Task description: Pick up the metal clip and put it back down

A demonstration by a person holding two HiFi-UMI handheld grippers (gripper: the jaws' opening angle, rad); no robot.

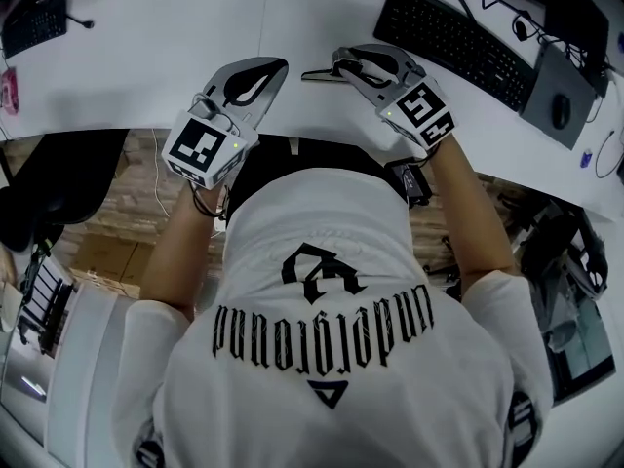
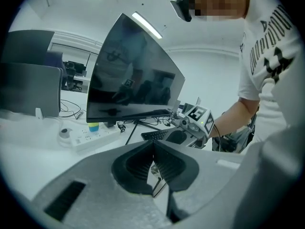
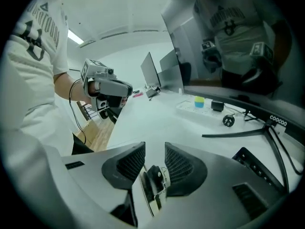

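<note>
We are holding two hand-held grippers over one tabletop [image 1: 175, 47]: the left hand-held gripper [image 1: 279, 64], at 11 o'clock, is clenched empty; the right hand-held gripper [image 3: 154, 147], at 1 o'clock, is grasping the one clip [image 3: 155, 182].

Look: metal clip [image 3: 155, 182]; small, dark body with pale silvery edges
Pose: on edge, slightly tilted; its long side runs along the jaws
Place: between the jaws of the right gripper [image 3: 154, 148]; deep near their base, pinched by the ribbed pads

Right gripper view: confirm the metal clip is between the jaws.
Yes, the right gripper has the metal clip between its jaws.
</note>
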